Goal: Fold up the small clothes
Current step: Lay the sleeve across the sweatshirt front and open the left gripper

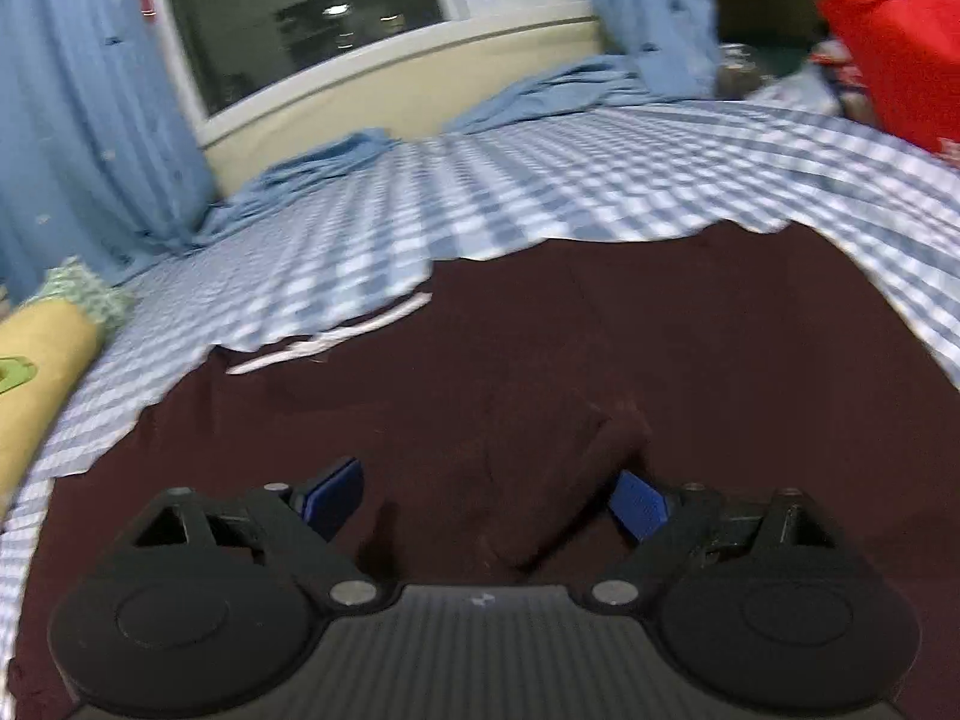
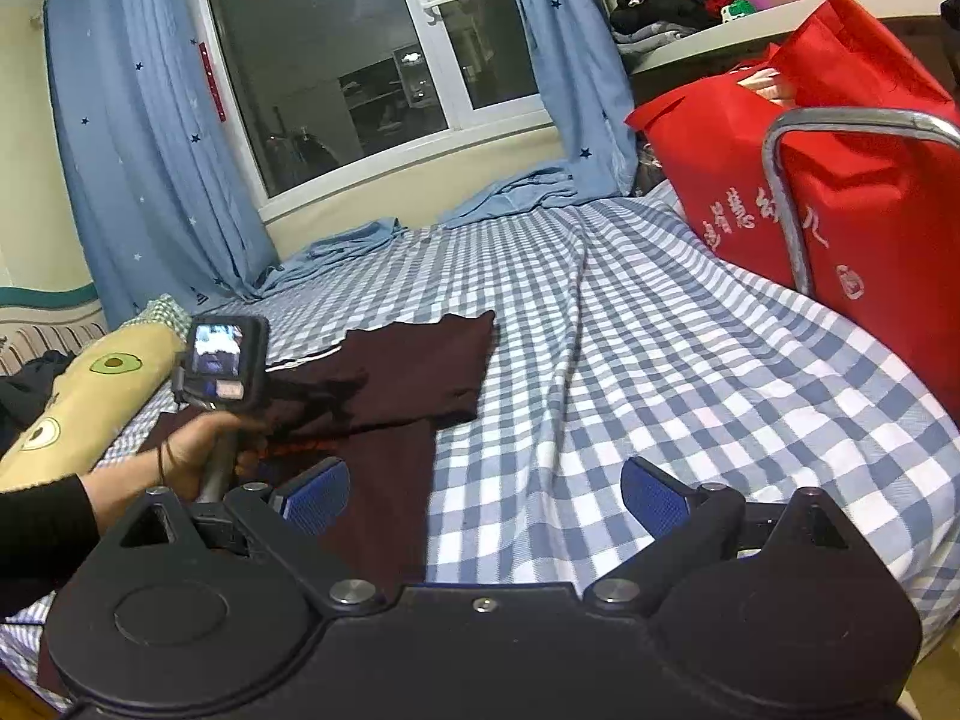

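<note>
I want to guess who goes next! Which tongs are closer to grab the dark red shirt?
Probably left. The left tongs hang open right over the shirt, with a raised fold between them. The right tongs sit mostly over the checked sheet, beside the shirt's edge.

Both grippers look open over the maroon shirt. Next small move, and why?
Probably lower the left gripper and close it on the raised fold of the maroon shirt between its fingers. Its jaws are open right above the cloth, and the shirt looks only partly folded on the checked sheet. The right gripper is open too, mostly over bare sheet at the shirt's edge.
</note>
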The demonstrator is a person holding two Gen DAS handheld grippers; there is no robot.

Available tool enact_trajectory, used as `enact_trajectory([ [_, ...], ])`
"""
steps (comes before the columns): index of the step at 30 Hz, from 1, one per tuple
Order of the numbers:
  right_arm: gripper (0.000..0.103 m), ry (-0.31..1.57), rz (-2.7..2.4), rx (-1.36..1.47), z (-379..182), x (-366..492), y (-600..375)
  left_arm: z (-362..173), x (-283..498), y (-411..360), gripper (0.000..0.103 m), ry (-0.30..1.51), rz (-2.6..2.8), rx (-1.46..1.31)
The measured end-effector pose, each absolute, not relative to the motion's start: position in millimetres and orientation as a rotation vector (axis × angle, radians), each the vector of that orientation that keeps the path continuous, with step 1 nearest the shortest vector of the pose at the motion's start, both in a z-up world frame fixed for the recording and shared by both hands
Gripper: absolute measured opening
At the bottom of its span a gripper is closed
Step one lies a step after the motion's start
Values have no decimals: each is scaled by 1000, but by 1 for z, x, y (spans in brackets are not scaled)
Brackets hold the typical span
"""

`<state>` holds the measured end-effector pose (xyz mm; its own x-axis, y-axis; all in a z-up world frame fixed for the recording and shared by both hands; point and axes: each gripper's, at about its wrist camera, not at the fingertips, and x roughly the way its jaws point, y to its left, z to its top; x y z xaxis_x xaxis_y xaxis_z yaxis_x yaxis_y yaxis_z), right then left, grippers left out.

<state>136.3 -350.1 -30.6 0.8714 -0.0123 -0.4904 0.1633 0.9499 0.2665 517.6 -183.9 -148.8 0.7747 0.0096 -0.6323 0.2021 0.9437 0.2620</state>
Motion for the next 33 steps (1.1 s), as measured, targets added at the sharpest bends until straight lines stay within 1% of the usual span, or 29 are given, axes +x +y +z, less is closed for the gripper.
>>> enact_trajectory([
  [4,98,504,-71,301,-24,143,-342,-130,479,-157,93,616,-195,267],
  [6,100,510,-58,295,-21,148,-338,-120,455,-136,94,597,-207,234],
  [9,100,531,-27,277,-19,165,-333,-111,425,-95,96,579,-166,228],
  [13,99,544,23,221,-23,201,-316,-108,430,-31,97,591,-17,203],
  [18,98,560,72,193,-29,248,-288,-120,449,51,97,631,223,156],
  [22,98,572,92,190,-32,264,-267,-146,464,98,96,738,327,152],
  [23,98,577,100,188,-33,265,-262,-155,467,108,102,762,329,144],
  [24,98,583,105,184,-34,265,-258,-159,467,117,103,750,317,109],
  [27,98,603,106,160,-34,265,-249,-158,465,147,103,755,290,-62],
  [29,98,609,103,157,-32,267,-246,-154,459,151,100,723,308,-55],
  [33,98,604,111,158,-25,276,-243,-134,431,153,99,629,285,-52],
])
